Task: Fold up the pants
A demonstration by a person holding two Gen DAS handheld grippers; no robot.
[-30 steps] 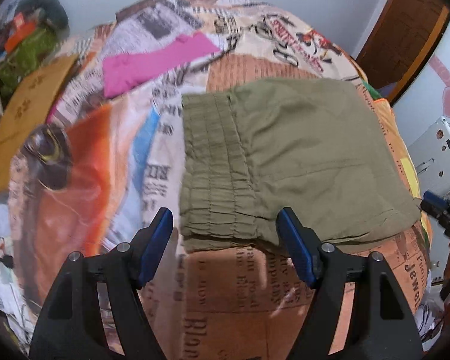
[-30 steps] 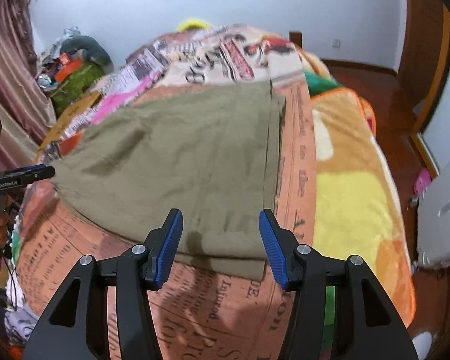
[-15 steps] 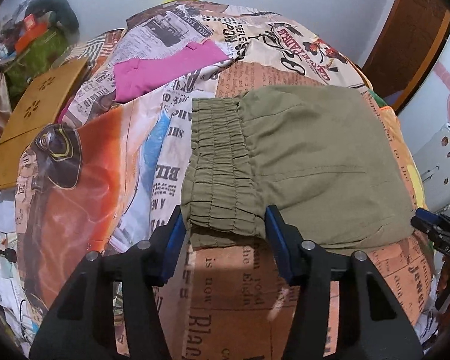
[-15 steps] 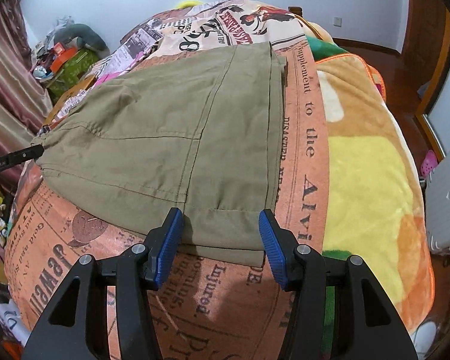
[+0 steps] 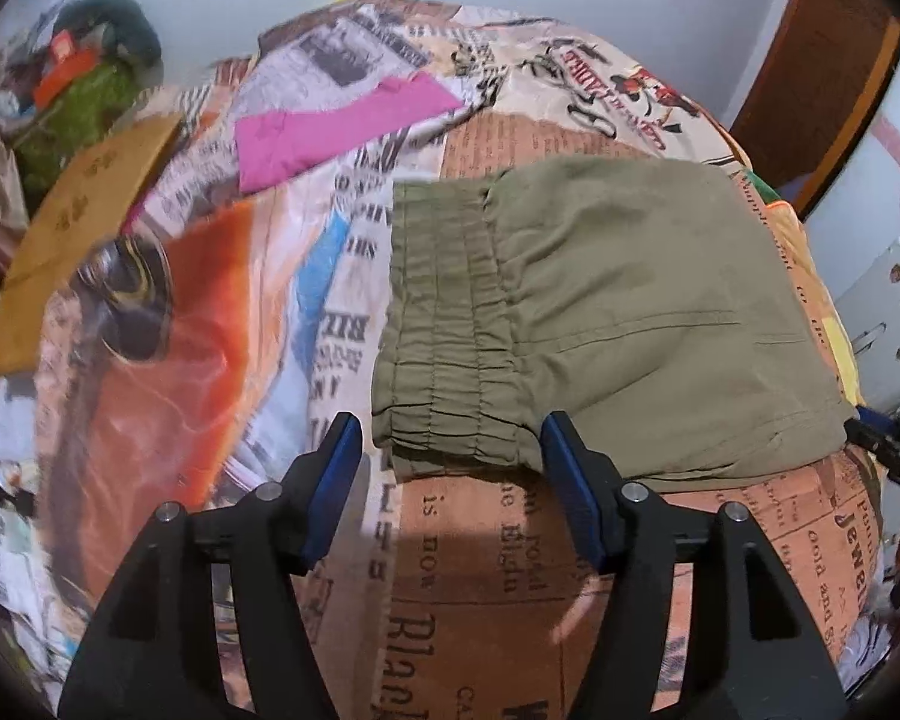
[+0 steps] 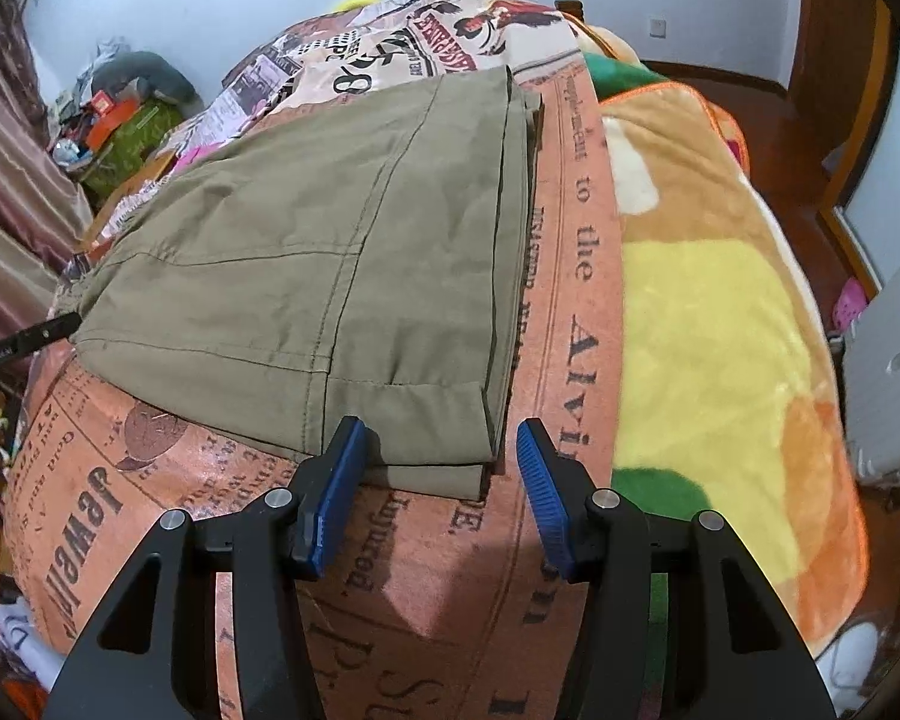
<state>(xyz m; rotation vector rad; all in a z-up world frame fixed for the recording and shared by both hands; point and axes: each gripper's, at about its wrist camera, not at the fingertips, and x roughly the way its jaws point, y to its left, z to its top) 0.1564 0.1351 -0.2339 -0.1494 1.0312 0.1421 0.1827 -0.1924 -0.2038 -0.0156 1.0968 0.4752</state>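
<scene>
Fingers [image 5: 354, 450] spread, poised at near edge of folded olive pants [image 5: 600, 312] on bed [image 5: 480, 570].
Left gripper [image 5: 450, 450] brackets waistband, jaws just reopening; right gripper [image 6: 438, 456] brackets hem corner, unpinched. Likely next: pinch both corners, fold again.

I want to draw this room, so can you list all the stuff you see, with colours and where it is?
pants: one, olive green, folded on the bedspread
bedspread: one, newspaper print, orange and cream, on the bed
pink cloth: one, beyond the pants
blanket: one, yellow, orange and green, right of the bedspread
clutter pile: green, orange and grey, far left corner
left gripper: black with blue pads, open, at the waistband corner
right gripper: same colours, open, at the hem corner
</scene>
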